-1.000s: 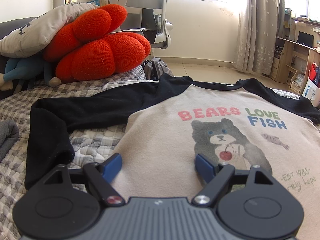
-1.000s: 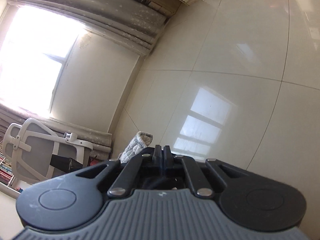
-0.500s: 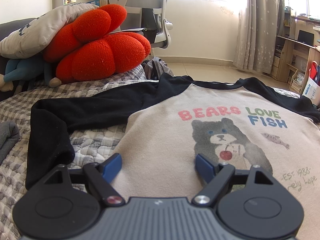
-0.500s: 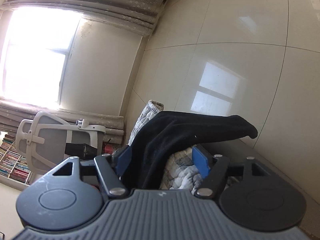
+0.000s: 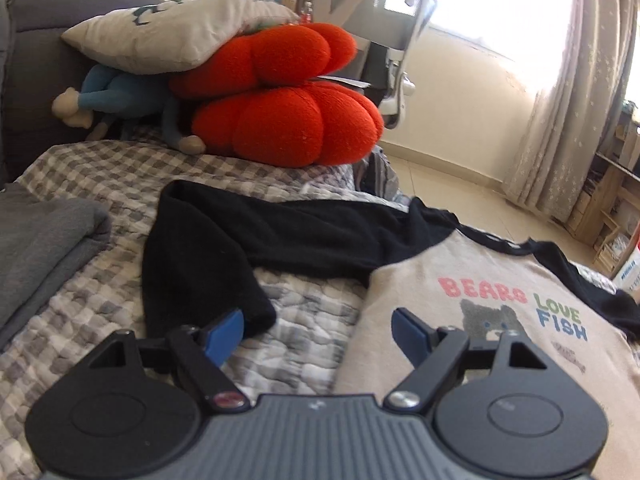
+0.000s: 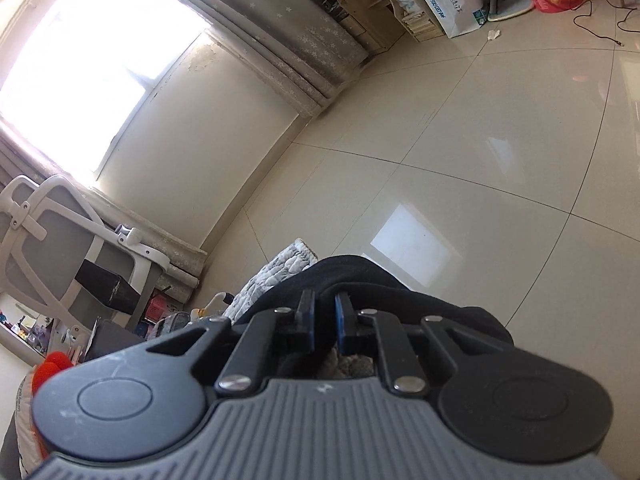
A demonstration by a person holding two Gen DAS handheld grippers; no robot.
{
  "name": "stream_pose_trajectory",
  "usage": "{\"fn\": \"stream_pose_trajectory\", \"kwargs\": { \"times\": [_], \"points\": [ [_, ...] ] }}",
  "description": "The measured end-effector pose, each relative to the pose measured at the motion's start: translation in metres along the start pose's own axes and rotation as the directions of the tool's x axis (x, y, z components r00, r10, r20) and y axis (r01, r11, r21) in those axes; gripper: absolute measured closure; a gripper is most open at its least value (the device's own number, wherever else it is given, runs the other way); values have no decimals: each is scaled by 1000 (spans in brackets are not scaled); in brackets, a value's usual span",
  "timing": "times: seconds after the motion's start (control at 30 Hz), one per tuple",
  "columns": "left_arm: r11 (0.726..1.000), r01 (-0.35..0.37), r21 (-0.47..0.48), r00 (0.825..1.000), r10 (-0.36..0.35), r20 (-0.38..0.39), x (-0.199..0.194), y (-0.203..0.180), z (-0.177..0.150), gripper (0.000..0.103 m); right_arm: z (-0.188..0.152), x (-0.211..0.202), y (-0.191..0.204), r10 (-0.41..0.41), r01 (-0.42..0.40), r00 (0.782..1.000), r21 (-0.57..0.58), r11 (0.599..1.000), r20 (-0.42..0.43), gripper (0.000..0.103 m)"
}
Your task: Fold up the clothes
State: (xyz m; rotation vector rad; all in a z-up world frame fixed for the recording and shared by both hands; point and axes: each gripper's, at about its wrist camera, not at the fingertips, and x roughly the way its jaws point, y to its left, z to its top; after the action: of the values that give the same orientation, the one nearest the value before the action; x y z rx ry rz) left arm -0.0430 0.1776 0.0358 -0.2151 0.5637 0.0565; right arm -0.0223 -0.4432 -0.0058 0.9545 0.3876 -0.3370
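A beige raglan shirt (image 5: 472, 312) with black sleeves and a bear print lies flat on the checked bed quilt (image 5: 120, 176). Its left black sleeve (image 5: 208, 256) is bent down toward me. My left gripper (image 5: 318, 328) is open, low over the quilt, with the sleeve cuff by its left finger and the shirt's side edge by its right finger. My right gripper (image 6: 323, 320) is shut on the other black sleeve (image 6: 400, 292) at the bed's edge, over the floor.
A red cushion (image 5: 280, 120), a grey pillow (image 5: 172, 32) and a blue plush toy lie at the head of the bed. Folded grey cloth (image 5: 36, 248) lies left. A white office chair (image 6: 52, 248), curtains, shelves and bags (image 6: 452, 0) stand around the tiled floor.
My left gripper has swung left from over the shirt's front to the left sleeve cuff. My right gripper, open around the black sleeve half a second ago, has shut on it.
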Motion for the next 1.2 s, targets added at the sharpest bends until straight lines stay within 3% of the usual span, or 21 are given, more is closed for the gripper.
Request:
{"fn": "stream_pose_trajectory", "kwargs": {
  "times": [0.13, 0.23, 0.3, 0.37, 0.43, 0.47, 0.5, 0.67, 0.73, 0.8, 0.87, 0.93, 0.97, 1.03, 1.07, 1.1, 1.2],
  "points": [
    [995, -100, 26, 995, 100, -20, 1, 26, 4, 21, -10, 8, -11, -6, 7, 1000, 56, 998, -18, 90],
    [986, -107, 126, 992, 114, -45, 14, 11, -4, 20, -19, 10, -10, -34, 34, 999, 25, 999, 5, 89],
    [961, -160, 227, 985, 172, -34, 25, -4, -7, 19, -19, 7, -11, -29, 28, 999, 17, 999, 18, 89],
    [939, -220, 265, 970, 239, -40, 37, -10, -7, 19, -22, 6, -8, -48, 48, 999, -21, 999, 22, 89],
    [953, -203, 224, 973, 223, -64, 43, -3, 0, 36, -24, 5, -4, -62, 63, 998, -60, 996, 32, 89],
    [960, -194, 202, 974, 212, -74, 43, 2, 4, 79, -25, 5, -3, -65, 67, 997, -74, 995, 37, 89],
    [960, -204, 190, 971, 223, -82, 43, 6, 8, 97, -26, 6, -1, -68, 71, 997, -88, 994, 42, 89],
    [953, -295, 65, 955, 294, 33, 11, 52, 52, 97, -25, 7, -10, -52, 54, 998, -54, 997, 32, 89],
    [939, -345, -5, 934, 344, 92, -6, 80, 75, 97, -24, 7, -12, -47, 48, 999, -41, 998, 27, 89],
    [905, -417, -79, 897, 424, 121, -16, 110, 101, 96, -24, 7, -10, -51, 52, 998, -45, 998, 26, 88],
    [875, -455, -167, 875, 474, 100, -14, 150, 131, 91, -24, 7, -9, -52, 53, 998, -45, 998, 28, 87],
    [853, -452, -260, 877, 479, 46, -5, 192, 152, 80, -24, 6, -10, -52, 53, 998, -42, 998, 29, 87],
    [842, -455, -289, 879, 476, 5, 2, 208, 158, 69, -24, 7, -9, -55, 56, 998, -41, 998, 28, 87],
    [803, -515, -301, 853, 515, -84, 12, 225, 154, 69, -24, 7, -8, -60, 61, 998, -44, 997, 27, 87],
    [799, -515, -309, 851, 519, -76, 11, 226, 147, 67, -25, 7, -8, -60, 61, 998, -41, 997, 28, 86],
    [809, -497, -315, 860, 507, -57, 10, 225, 139, 63, -25, 7, -8, -60, 61, 998, -38, 997, 28, 85],
    [855, -410, -317, 908, 417, -49, 12, 211, 113, 63, -25, 9, -9, -66, 67, 998, -27, 997, 21, 84]
  ]
}}
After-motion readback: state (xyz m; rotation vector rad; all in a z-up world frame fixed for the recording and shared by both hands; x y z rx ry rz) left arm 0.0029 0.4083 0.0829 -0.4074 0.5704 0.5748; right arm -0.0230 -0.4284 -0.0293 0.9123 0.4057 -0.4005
